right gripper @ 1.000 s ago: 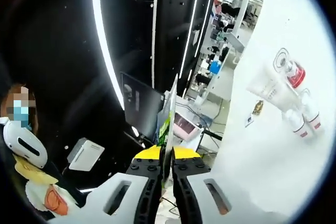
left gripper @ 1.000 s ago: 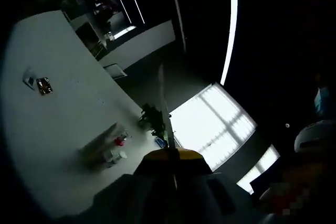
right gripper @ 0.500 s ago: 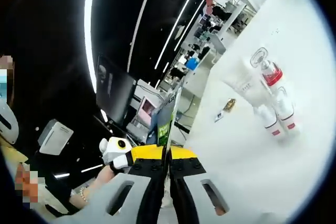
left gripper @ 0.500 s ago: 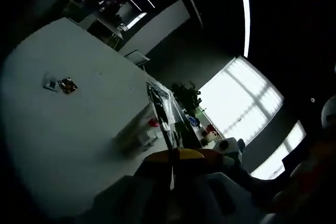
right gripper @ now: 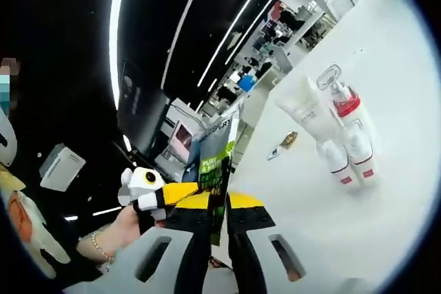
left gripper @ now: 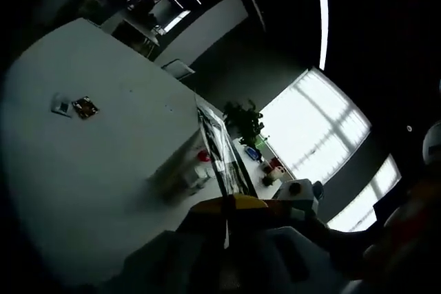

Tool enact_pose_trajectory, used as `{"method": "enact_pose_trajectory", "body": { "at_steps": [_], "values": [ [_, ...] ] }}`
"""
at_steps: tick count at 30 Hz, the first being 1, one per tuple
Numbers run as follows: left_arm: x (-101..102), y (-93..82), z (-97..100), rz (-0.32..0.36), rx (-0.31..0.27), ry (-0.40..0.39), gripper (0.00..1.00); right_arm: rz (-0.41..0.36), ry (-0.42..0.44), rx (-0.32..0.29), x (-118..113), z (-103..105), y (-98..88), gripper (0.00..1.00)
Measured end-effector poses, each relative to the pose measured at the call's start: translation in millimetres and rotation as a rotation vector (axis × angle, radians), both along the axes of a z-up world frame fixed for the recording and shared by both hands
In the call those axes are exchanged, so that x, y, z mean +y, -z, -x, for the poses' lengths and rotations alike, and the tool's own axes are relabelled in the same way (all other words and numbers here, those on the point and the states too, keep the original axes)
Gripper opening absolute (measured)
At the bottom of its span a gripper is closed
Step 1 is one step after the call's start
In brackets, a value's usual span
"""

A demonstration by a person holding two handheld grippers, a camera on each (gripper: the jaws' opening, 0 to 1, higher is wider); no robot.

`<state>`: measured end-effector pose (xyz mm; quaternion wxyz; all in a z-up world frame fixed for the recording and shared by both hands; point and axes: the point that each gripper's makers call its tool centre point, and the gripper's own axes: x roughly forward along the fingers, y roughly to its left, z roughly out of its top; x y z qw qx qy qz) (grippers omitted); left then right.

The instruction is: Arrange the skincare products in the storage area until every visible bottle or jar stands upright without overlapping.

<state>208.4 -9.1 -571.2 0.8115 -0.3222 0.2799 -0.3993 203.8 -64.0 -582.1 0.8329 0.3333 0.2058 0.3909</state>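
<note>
While both grippers, left [left gripper: 226, 239] & right [right gripper: 219, 228], pinch a thin dark-green printed sachet [right gripper: 217, 163], we approach white red-capped bottles [right gripper: 348, 153] slowly

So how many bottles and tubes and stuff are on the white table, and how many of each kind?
Right gripper view, on the white table:
White tube: 1
Pump bottle with red collar: 1
Small white bottles with red bands: 2
Small flat items beside them: 2
Total: 6
</note>
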Motion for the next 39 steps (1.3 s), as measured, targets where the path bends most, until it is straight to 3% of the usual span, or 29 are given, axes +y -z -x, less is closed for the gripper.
{"method": "enact_pose_trajectory", "body": {
  "at_steps": [3,11,24,34,39],
  "values": [
    [-1.7,2.9,-0.2,0.007,0.010,0.008,0.00,0.034,-0.015,-0.037,1.3,3.0,1.5,0.11],
    [-2.4,15.6,-3.6,0.017,0.047,0.007,0.00,0.196,-0.088,-0.074,2.5,7.0,19.9,0.37],
    [-9.2,34.3,-10.7,0.017,0.093,0.021,0.00,0.294,-0.142,-0.075,4.5,9.8,40.6,0.68],
    [-13.6,46.7,-16.7,0.008,0.117,0.032,0.00,0.343,-0.140,-0.053,-4.8,9.8,53.8,0.82],
    [-13.8,56.7,-18.3,-0.006,0.136,0.039,0.00,0.415,-0.146,-0.055,-15.9,9.1,63.9,0.89]
  ]
}}
